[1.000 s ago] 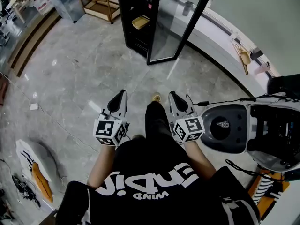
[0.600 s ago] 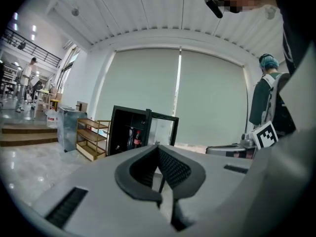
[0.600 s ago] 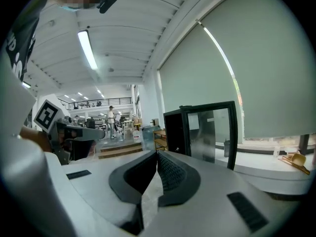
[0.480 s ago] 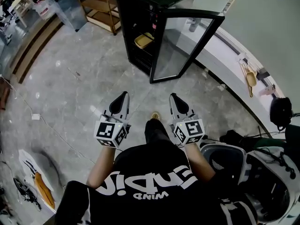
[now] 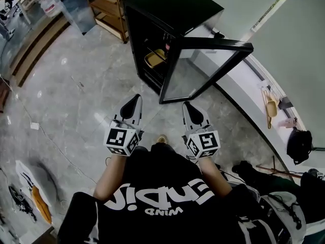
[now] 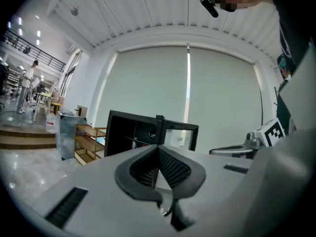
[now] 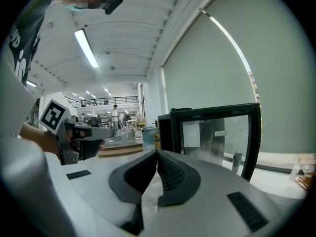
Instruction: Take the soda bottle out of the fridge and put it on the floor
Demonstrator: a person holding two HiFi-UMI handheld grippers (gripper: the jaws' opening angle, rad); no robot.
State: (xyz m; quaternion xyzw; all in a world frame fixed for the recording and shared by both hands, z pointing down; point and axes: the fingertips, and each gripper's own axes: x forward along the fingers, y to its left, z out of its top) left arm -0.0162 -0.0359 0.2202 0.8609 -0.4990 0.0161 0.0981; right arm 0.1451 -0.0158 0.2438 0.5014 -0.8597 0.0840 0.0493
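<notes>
A small black fridge [image 5: 167, 14] stands ahead with its glass door [image 5: 203, 67] swung open to the right. Inside it, on a shelf, something yellow [image 5: 155, 59] shows; no soda bottle can be made out. The fridge also shows in the left gripper view [image 6: 133, 135] and the right gripper view [image 7: 170, 132], with the open door [image 7: 217, 137]. My left gripper [image 5: 133, 101] and right gripper [image 5: 188, 105] are held side by side in front of the person's body, short of the fridge. Both are shut with nothing between the jaws.
A wooden shelf unit [image 5: 109, 6] stands left of the fridge, a metal cabinet [image 5: 76, 1] beyond it. A white curved ledge [image 5: 249, 93] runs along the right. Bags and gear [image 5: 299, 146] lie at the right. A cable and clutter [image 5: 30, 197] lie at the lower left on the marble floor.
The fridge has come closer and larger in the head view as the person walked forward. The white device at the right has dropped out of view. Both grippers kept their pose.
</notes>
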